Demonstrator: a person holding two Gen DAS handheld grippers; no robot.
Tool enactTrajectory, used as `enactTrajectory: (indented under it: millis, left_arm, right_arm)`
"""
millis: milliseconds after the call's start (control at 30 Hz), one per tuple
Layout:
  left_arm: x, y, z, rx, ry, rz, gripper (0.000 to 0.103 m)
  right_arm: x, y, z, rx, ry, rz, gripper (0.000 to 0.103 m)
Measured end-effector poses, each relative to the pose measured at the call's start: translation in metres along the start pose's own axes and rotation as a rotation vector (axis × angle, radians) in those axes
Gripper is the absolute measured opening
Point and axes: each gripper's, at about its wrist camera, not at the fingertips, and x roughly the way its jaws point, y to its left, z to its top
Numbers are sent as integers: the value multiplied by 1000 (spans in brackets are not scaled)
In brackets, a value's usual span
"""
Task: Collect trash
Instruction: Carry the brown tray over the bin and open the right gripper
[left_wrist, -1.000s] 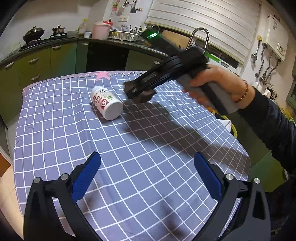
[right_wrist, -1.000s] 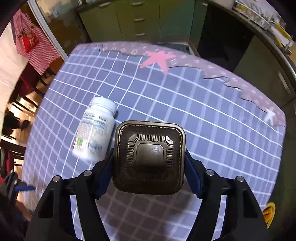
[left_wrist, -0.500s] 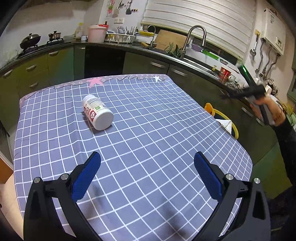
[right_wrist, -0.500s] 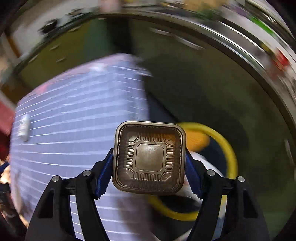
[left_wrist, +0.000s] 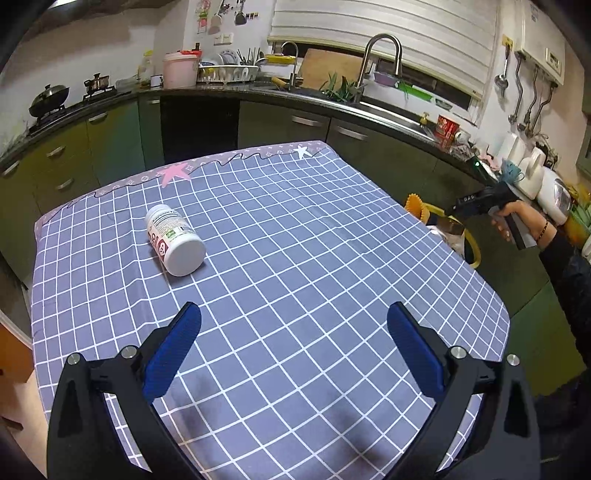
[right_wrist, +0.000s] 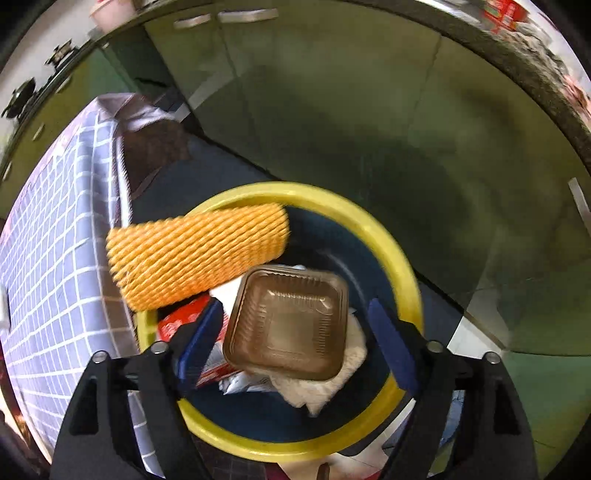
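Observation:
A white pill bottle (left_wrist: 175, 240) lies on its side on the checked tablecloth (left_wrist: 295, 258), ahead and left of my open, empty left gripper (left_wrist: 293, 345). My right gripper (right_wrist: 295, 332) is open above the yellow-rimmed trash bin (right_wrist: 388, 243) beside the table. A brown plastic tray (right_wrist: 286, 323) is loose between the spread fingers, tilted, over white paper and red wrappers in the bin. An orange ribbed wrapper (right_wrist: 195, 251) rests on the bin's left rim. In the left wrist view my right gripper (left_wrist: 448, 218) is off the table's right edge over the bin (left_wrist: 474, 251).
Green cabinets (left_wrist: 110, 140) and a dark counter with a sink tap (left_wrist: 380, 55) run behind and to the right of the table. The table's right edge (right_wrist: 122, 206) stands close to the bin. Green cabinet fronts (right_wrist: 406, 129) are behind the bin.
My right gripper carried the brown tray from above the table to over the bin, then opened and let it go. My left gripper stayed open and nearly still.

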Motion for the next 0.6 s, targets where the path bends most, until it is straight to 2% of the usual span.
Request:
enactTrajectory:
  millis: [100, 233, 467, 600]
  left_arm:
    - [2, 2, 4, -8, 12, 6, 96]
    - [9, 10, 12, -59, 51, 16, 96]
    - [28, 32, 33, -188, 159, 132, 96]
    - [46, 49, 49, -289, 222, 167, 96]
  right_arm:
    - [-16, -6, -5, 8, -35, 19, 81]
    - [-45, 7, -22, -40, -87, 61, 83]
    - [-83, 33, -61, -157, -176, 130, 86]
    - [-86, 43, -67, -195, -182, 171, 87]
